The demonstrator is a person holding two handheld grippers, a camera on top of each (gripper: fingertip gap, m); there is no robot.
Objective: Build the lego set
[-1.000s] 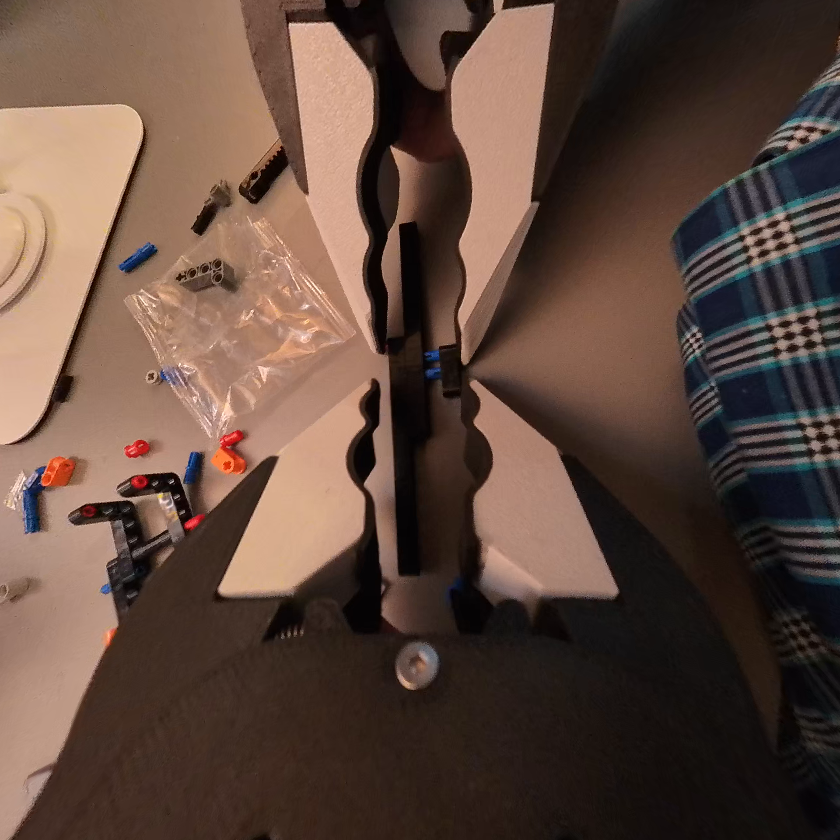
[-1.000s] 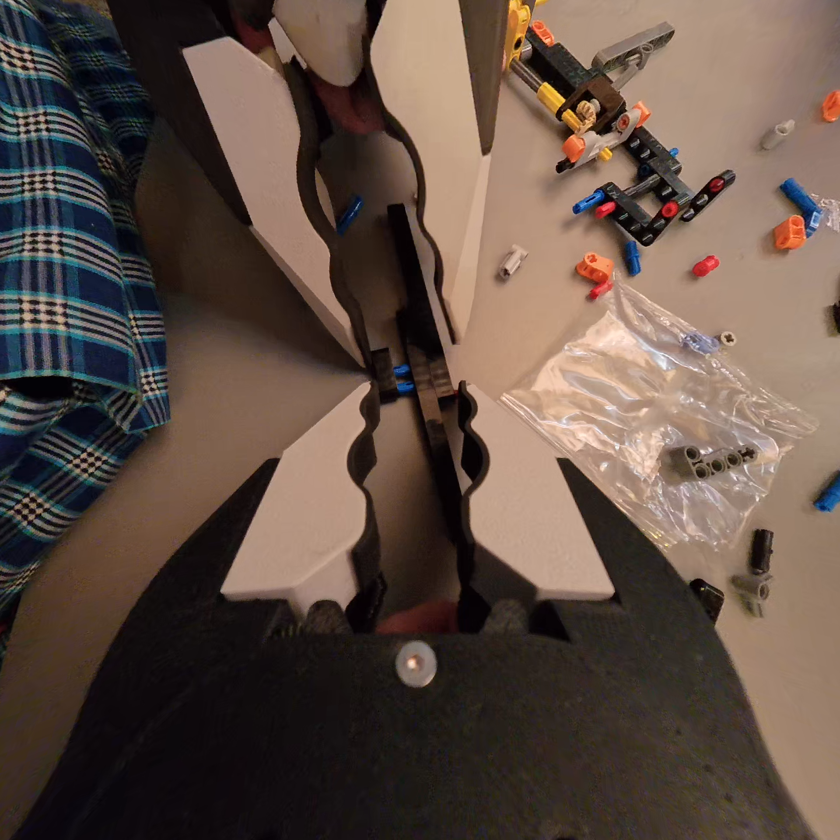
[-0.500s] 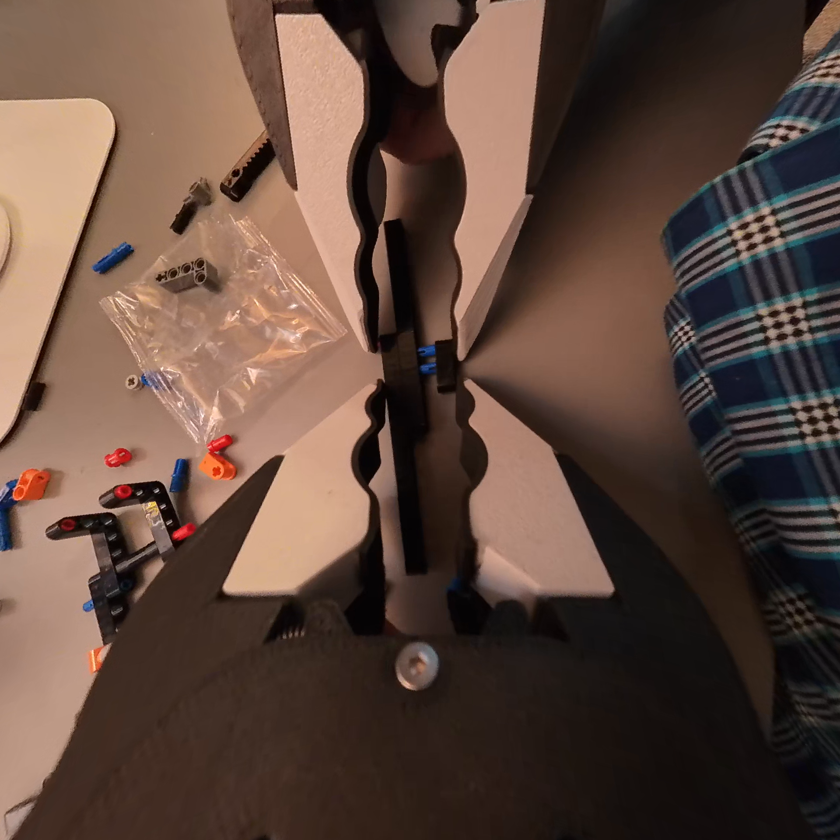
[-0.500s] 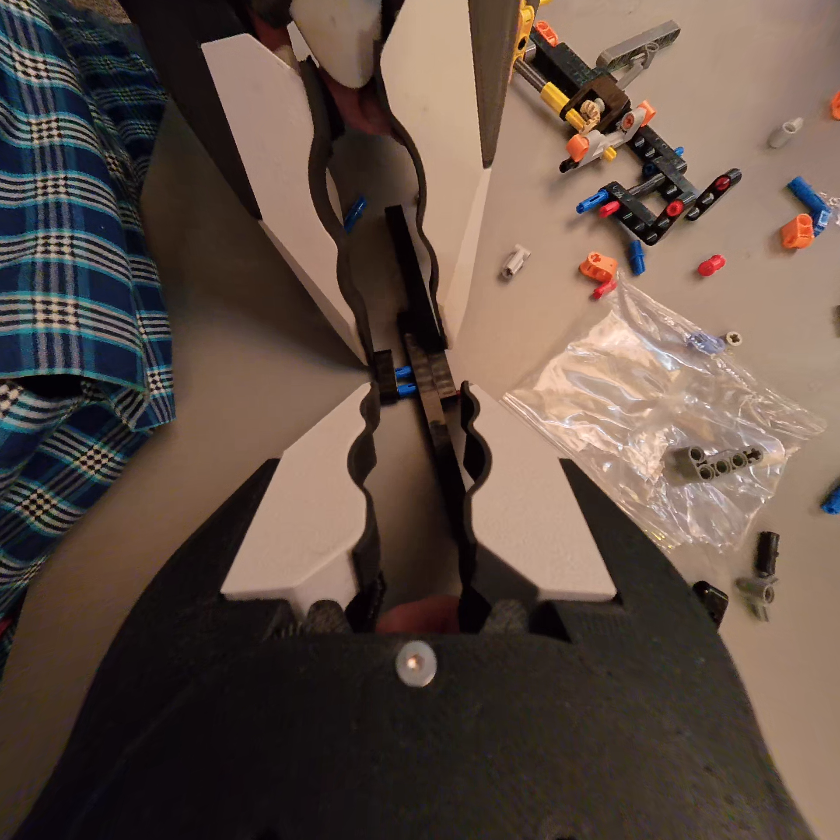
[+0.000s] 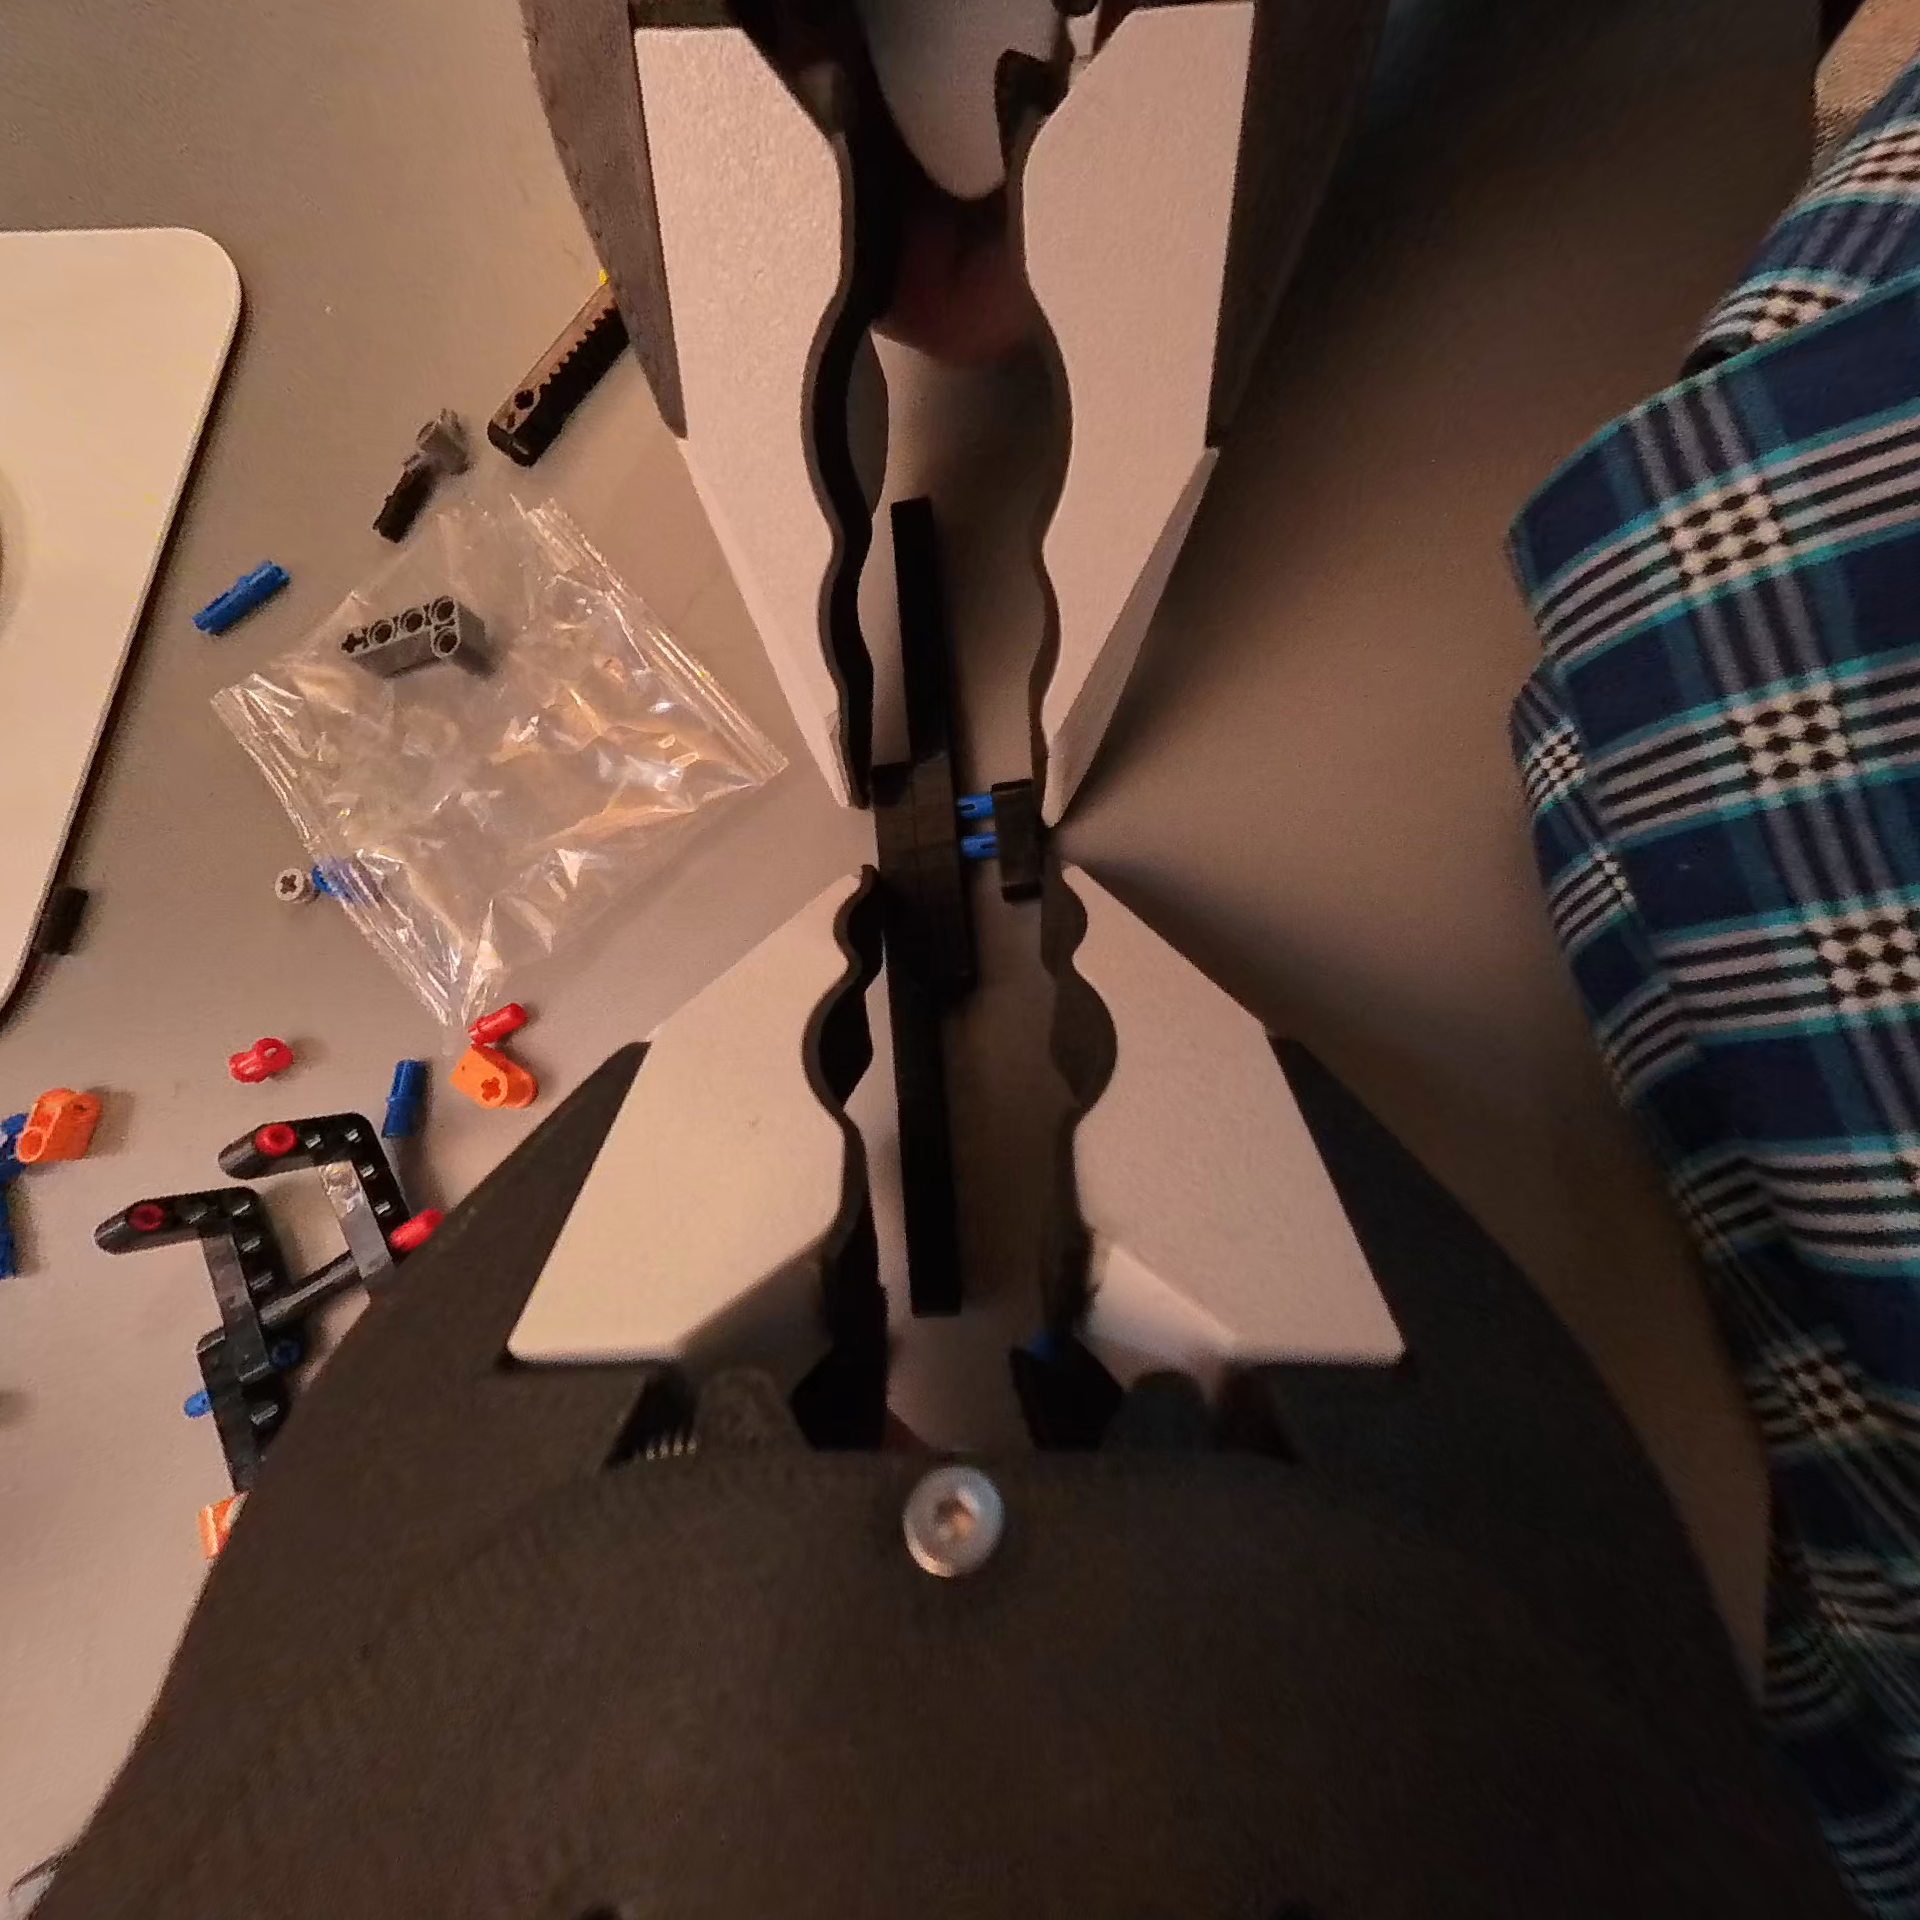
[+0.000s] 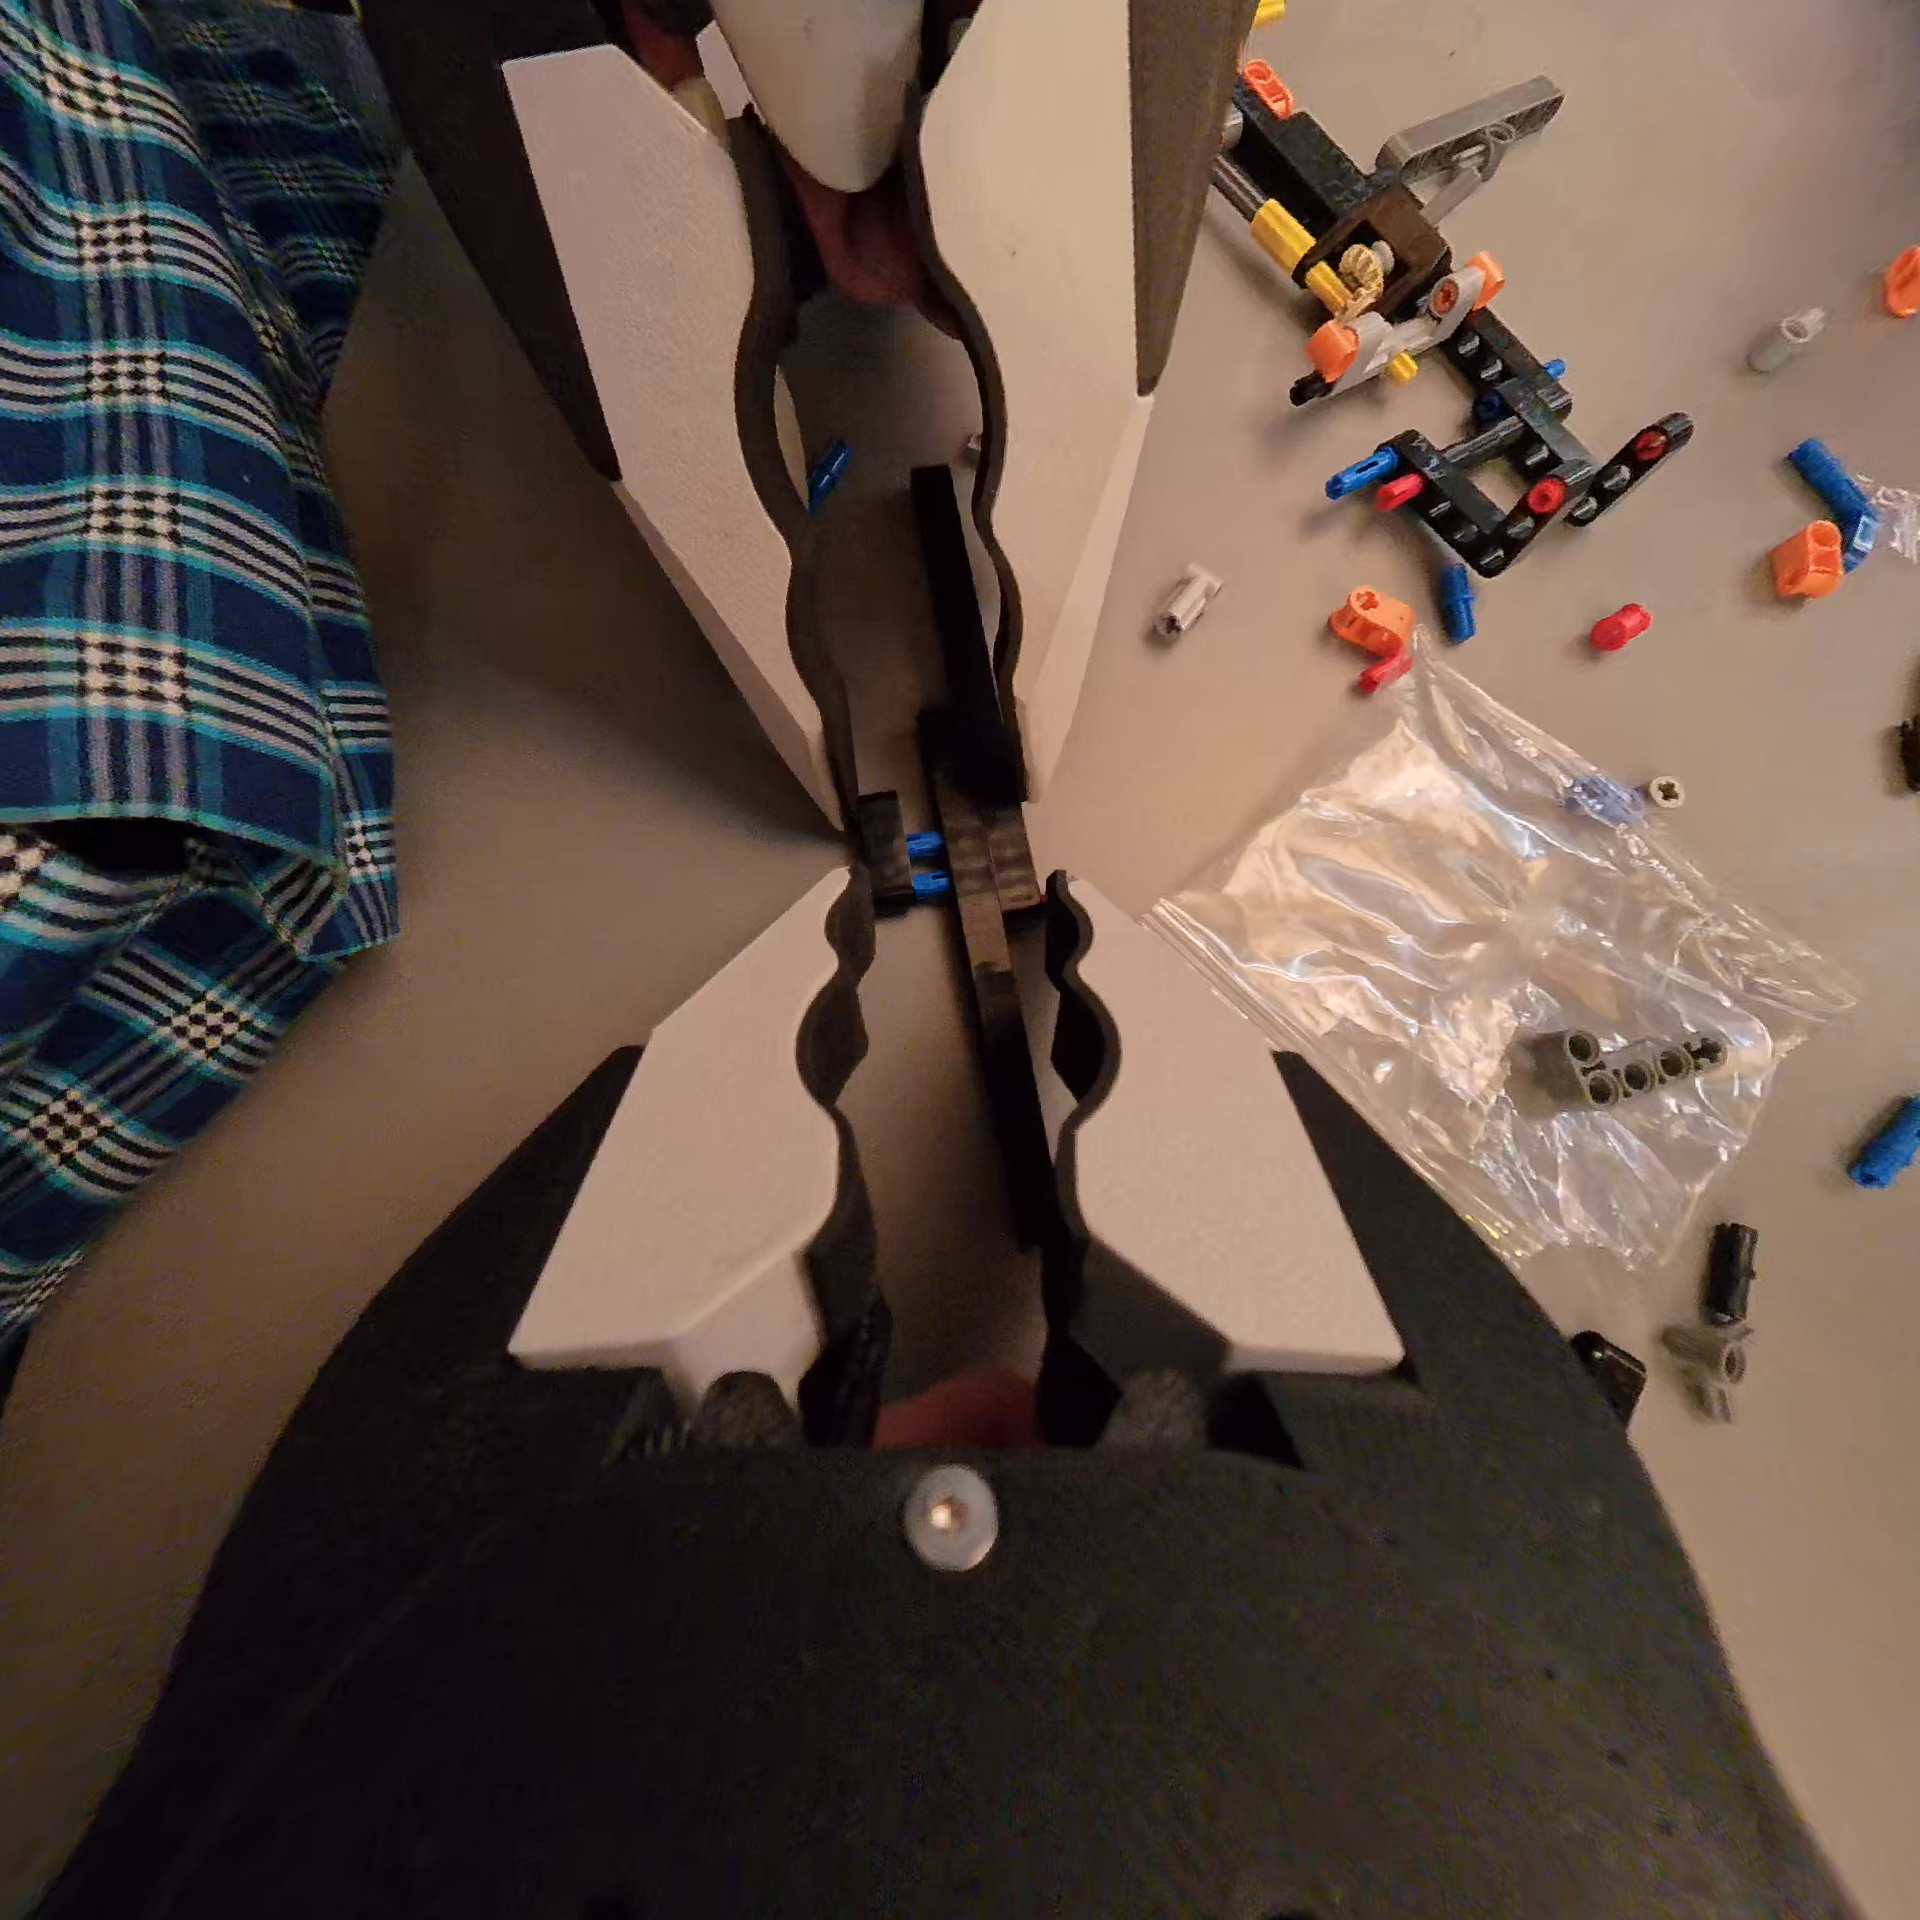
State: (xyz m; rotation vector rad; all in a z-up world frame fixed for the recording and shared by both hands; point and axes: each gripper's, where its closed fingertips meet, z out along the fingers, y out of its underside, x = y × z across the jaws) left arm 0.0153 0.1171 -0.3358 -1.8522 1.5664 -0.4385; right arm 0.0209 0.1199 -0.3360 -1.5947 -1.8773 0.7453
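Facing each other tip to tip, the left tool (image 5: 956, 894) and the right tool (image 6: 951, 883) both close on one small assembly: a long black beam (image 5: 928, 935) running from 12 to 6 o'clock between their fingers, and a short black piece (image 5: 1016, 840) joined to it by two blue pins (image 5: 972, 829). In the left wrist view the short piece sits at 3 o'clock of the beam; in the right wrist view it sits at 9 o'clock. Whether each tool's fingers press on the beam, the short piece or both cannot be told.

Outward on the grey desk (image 5: 1299, 727), a clear plastic bag (image 5: 488, 758) lies at 9 o'clock of the left tool with a grey beam (image 5: 416, 636) on it. A partly built black frame (image 5: 281, 1236) with red pins lies at 8 o'clock. A plaid sleeve (image 5: 1745, 831) fills 3 o'clock.
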